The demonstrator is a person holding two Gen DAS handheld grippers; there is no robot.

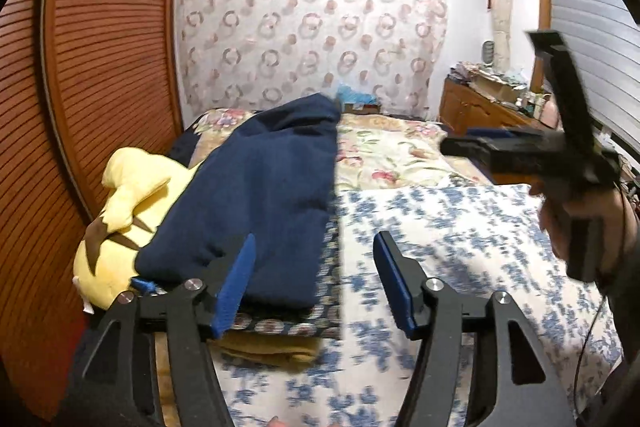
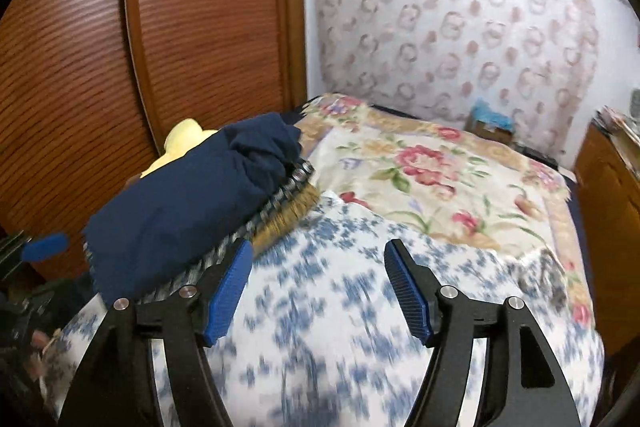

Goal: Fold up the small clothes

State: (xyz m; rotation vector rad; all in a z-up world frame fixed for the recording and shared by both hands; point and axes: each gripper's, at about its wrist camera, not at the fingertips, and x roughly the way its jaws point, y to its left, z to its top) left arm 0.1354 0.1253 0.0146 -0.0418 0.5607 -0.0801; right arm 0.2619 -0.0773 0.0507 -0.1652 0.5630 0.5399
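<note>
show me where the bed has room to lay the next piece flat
Free: the blue-print sheet in front of both open hand-held grippers, right of the clothes stack, and the floral cover beyond. Crowded: the left edge, where the stack and yellow plush sit by the wardrobe.

Both wrist cams close above bed [image 1: 460,227], angled down; share navy pile [image 1: 260,187].
</note>
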